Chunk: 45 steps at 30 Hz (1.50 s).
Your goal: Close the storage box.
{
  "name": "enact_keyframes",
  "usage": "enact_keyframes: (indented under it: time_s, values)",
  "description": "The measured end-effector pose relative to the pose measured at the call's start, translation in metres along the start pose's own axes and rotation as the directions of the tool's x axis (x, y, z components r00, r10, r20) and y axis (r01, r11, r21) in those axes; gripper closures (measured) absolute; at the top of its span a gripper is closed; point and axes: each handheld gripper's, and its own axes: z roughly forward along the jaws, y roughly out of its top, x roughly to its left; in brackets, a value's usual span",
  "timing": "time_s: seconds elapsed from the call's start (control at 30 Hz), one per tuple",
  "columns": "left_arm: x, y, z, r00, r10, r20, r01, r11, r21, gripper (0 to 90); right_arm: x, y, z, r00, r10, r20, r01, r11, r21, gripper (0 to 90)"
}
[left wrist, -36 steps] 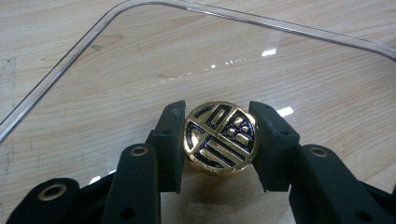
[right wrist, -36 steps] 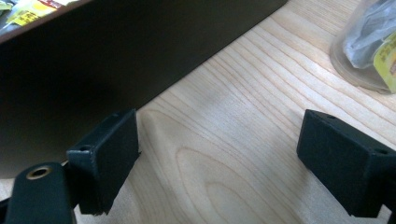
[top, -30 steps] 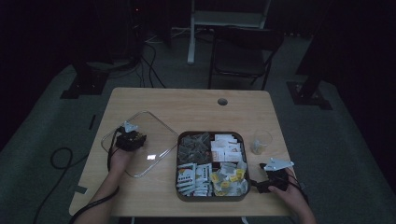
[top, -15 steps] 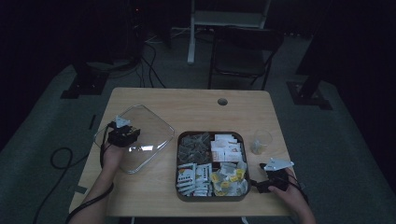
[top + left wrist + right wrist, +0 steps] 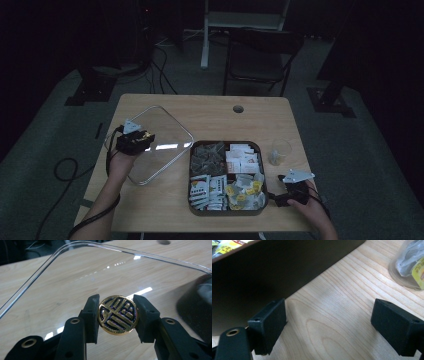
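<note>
Gripping the round gold knob [image 5: 117,314] of the clear lid [image 5: 155,142], my left gripper [image 5: 134,142] has its jaws clamped on either side, and the lid tilts above the bench [image 5: 210,112] at about nine o'clock from the brown tray [image 5: 226,210] of tea packets. My right gripper [image 5: 285,196] rests released at the tray's four o'clock corner, jaws wide over bare wood, near a small plastic cup [image 5: 280,151].

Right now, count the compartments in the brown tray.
4. In the tray: dark pyramid tea bags back left, white sachets back right, white packets front left, yellow-tagged clear bags front right.
</note>
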Motion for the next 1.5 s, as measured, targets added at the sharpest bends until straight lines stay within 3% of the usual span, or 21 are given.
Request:
enact_keyframes:
  time_s: [0.47, 0.8, 1.13, 1.5]
  values:
    - [-0.031, 0.009, 0.002, 0.9927, 0.085, 0.085, -0.086, 0.9961, 0.017, 59.9, 0.0, 0.0, 0.0, 1.0, -0.001, 0.0, 0.001, 1.0, 0.0, 12.3]
    - [-0.054, 0.017, 0.001, 0.9801, 0.135, 0.145, -0.138, 0.9904, 0.007, 59.9, 0.0, 0.0, 0.0, 1.0, 0.0, 0.0, 0.0, 1.0, 0.0, 12.3]
    - [-0.081, 0.027, 0.001, 0.9547, 0.199, 0.221, -0.201, 0.9794, -0.014, 59.9, 0.0, 0.0, 0.0, 1.0, -0.001, 0.0, 0.001, 1.0, -0.001, 12.3]
    - [-0.111, 0.032, 0.004, 0.9137, 0.266, 0.308, -0.267, 0.9629, -0.037, 59.9, 0.0, 0.0, 0.0, 1.0, -0.002, 0.0, 0.002, 1.0, -0.001, 12.3]
